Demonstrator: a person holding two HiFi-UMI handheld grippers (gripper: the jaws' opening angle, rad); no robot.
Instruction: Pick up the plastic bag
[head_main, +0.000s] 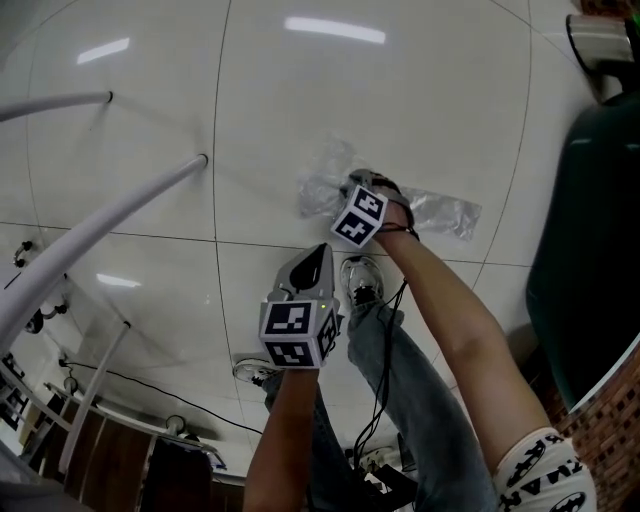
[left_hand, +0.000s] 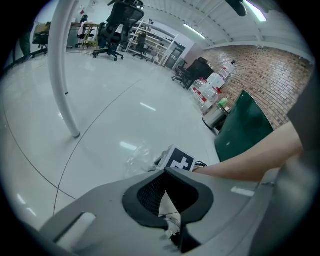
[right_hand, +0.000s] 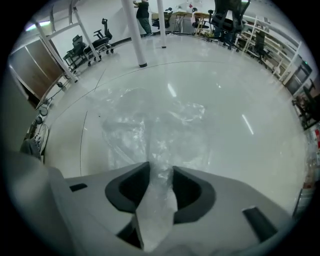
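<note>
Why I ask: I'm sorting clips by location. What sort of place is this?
Probably a big open lab or workshop hall: a glossy white tiled floor, office chairs and shelves at the far side, and a brick wall.

The plastic bag (head_main: 440, 210) lay on the floor (head_main: 420, 90), the right gripper (head_main: 362, 186) over its middle with a fold of it between the jaws. The left gripper (head_main: 316, 254) hung nearer the person, left of the right forearm (head_main: 450, 300), and a slanting pole (head_main: 110, 215) met the floor farther left.
</note>
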